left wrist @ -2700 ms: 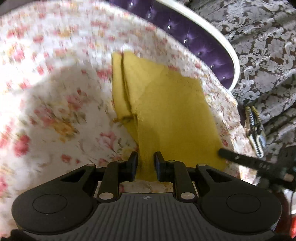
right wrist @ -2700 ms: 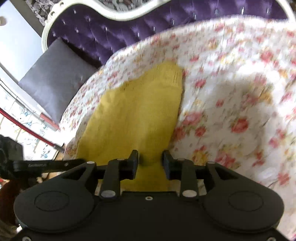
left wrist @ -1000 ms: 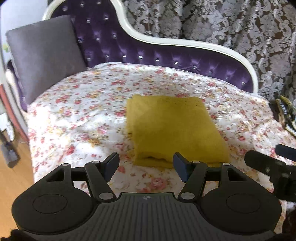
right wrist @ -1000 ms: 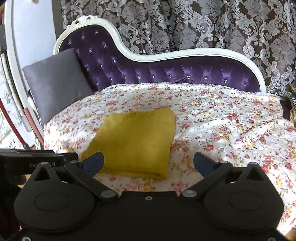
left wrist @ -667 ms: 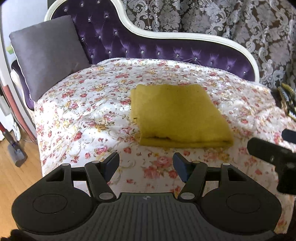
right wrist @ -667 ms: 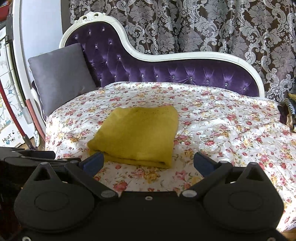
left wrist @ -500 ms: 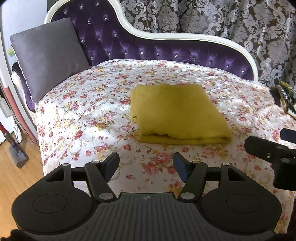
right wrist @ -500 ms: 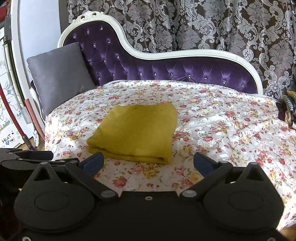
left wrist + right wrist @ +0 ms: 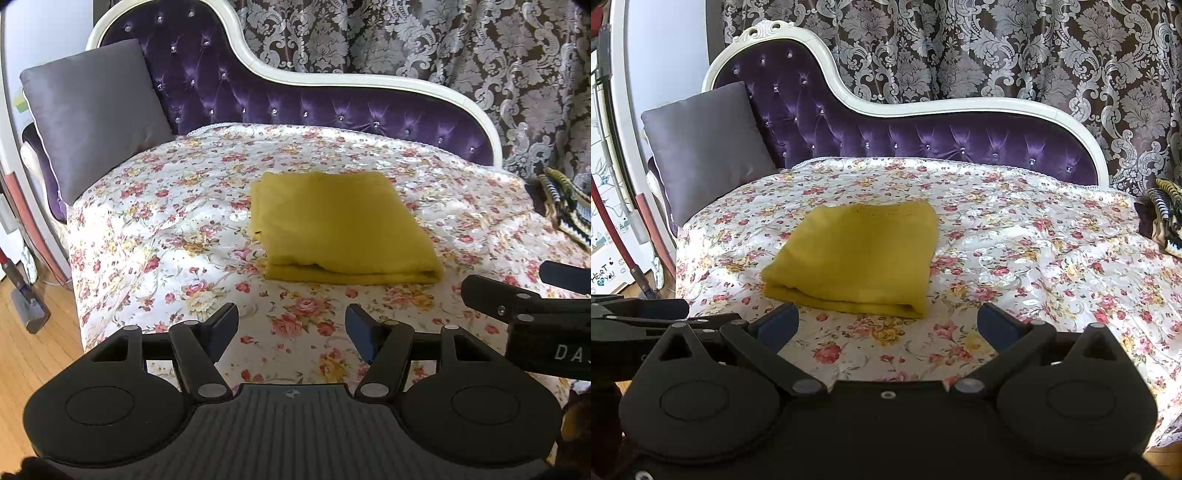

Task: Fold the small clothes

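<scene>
A mustard-yellow garment point(image 9: 340, 225) point(image 9: 860, 254) lies folded into a flat rectangle on the flowered cover point(image 9: 155, 229) point(image 9: 1034, 251) of a chaise. My left gripper point(image 9: 291, 325) hangs open over the cover's near edge, well short of the garment, nothing between its fingers. My right gripper point(image 9: 886, 325) is open wide too, empty, just in front of the garment's folded near edge. Part of the right gripper's body point(image 9: 532, 317) shows at the right of the left wrist view, and the left gripper's body point(image 9: 639, 314) at the left of the right wrist view.
A grey cushion point(image 9: 92, 114) point(image 9: 705, 144) leans at the chaise's left end against the purple tufted back point(image 9: 295, 107) point(image 9: 923, 144). Striped knit clothes point(image 9: 561, 203) point(image 9: 1167, 221) lie at the right end. Patterned curtain behind; wooden floor point(image 9: 26, 354) and a vacuum head at left.
Both grippers let go of the yellow garment, opened and drew back from it. Over the last second they backed away a little further, and the folded garment stayed put.
</scene>
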The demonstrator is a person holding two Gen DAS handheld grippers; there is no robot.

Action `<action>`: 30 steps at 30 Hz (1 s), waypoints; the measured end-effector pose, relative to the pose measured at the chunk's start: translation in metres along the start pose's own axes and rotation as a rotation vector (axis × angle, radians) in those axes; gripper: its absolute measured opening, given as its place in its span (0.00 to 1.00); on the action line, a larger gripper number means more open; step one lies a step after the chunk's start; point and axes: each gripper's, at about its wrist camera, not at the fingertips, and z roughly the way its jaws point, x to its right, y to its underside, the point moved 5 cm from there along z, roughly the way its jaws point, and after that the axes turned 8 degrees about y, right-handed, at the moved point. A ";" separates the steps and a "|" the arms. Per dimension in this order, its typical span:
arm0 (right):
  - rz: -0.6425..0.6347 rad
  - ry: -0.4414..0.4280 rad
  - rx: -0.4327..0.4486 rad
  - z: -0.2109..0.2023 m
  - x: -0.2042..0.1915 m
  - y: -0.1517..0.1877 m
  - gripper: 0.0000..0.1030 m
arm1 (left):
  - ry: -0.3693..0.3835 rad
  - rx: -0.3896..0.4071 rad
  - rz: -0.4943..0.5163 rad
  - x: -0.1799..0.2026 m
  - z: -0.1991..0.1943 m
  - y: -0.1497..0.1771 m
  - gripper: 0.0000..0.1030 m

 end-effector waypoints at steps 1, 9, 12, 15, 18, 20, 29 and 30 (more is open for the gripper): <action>0.001 0.001 -0.001 0.000 -0.002 0.000 1.00 | -0.001 0.002 0.001 0.000 0.000 0.000 0.61; -0.001 -0.003 -0.003 0.000 -0.004 0.000 1.00 | 0.003 0.000 -0.004 -0.002 0.000 -0.001 0.61; 0.000 -0.002 -0.003 0.001 -0.004 0.000 1.00 | 0.005 -0.006 -0.007 -0.001 0.001 0.000 0.61; 0.000 -0.002 -0.005 0.001 -0.004 0.000 1.00 | 0.008 -0.010 -0.007 -0.002 0.002 0.000 0.61; 0.001 -0.005 -0.010 0.002 -0.005 0.000 1.00 | 0.007 -0.015 -0.009 -0.002 0.003 0.001 0.61; 0.002 -0.006 -0.013 0.003 -0.005 0.001 1.00 | 0.006 -0.018 -0.010 -0.002 0.003 0.001 0.61; 0.010 -0.021 -0.030 0.006 -0.002 0.003 1.00 | 0.006 -0.030 -0.013 -0.003 0.005 0.003 0.61; 0.010 -0.022 -0.031 0.007 -0.002 0.003 1.00 | 0.006 -0.031 -0.013 -0.003 0.006 0.003 0.61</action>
